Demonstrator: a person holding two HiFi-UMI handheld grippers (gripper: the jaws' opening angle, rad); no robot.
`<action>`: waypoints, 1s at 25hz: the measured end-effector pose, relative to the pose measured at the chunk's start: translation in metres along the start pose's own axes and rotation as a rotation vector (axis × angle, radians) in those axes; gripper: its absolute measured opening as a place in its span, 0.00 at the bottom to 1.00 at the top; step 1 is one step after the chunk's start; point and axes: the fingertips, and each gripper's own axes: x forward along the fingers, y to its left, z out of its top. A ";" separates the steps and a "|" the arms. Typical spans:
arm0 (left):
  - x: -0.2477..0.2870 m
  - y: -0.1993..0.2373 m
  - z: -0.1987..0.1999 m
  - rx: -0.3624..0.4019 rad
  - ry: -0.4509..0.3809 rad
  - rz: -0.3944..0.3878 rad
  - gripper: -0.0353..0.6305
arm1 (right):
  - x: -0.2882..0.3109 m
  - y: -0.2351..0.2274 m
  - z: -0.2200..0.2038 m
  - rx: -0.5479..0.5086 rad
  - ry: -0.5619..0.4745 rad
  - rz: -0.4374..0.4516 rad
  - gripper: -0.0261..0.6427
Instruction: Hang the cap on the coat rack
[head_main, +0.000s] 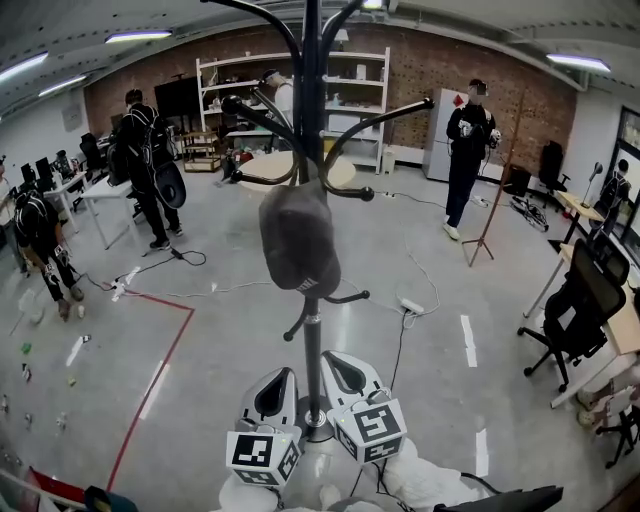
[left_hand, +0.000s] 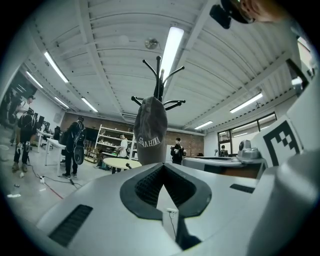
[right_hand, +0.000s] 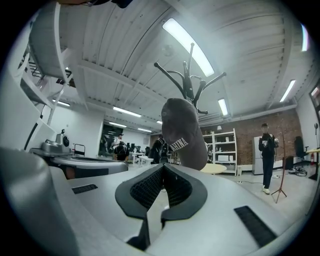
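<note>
We can read one text only: white capitals across the cap (left_hand: 150, 125), ending in "HINA"; the letters before those we cannot make out for certain.

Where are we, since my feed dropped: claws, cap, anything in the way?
Left claw, right claw both shut, empty. Cap hangs on coat rack hook, clear of both. Only the rack's pole stands near the claws.

Grey floor (head_main: 230, 350) with coat rack (head_main: 313, 360), power strip (head_main: 411, 305), red tape (head_main: 162, 375).
</note>
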 end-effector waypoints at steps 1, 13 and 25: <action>-0.002 -0.001 0.001 0.000 -0.001 -0.006 0.06 | -0.002 0.002 0.001 -0.001 -0.001 -0.005 0.06; -0.068 0.006 -0.004 -0.006 0.020 -0.052 0.06 | -0.033 0.053 -0.003 0.011 0.013 -0.059 0.06; -0.122 -0.009 -0.008 -0.011 0.040 -0.091 0.06 | -0.082 0.095 0.001 0.005 0.028 -0.104 0.06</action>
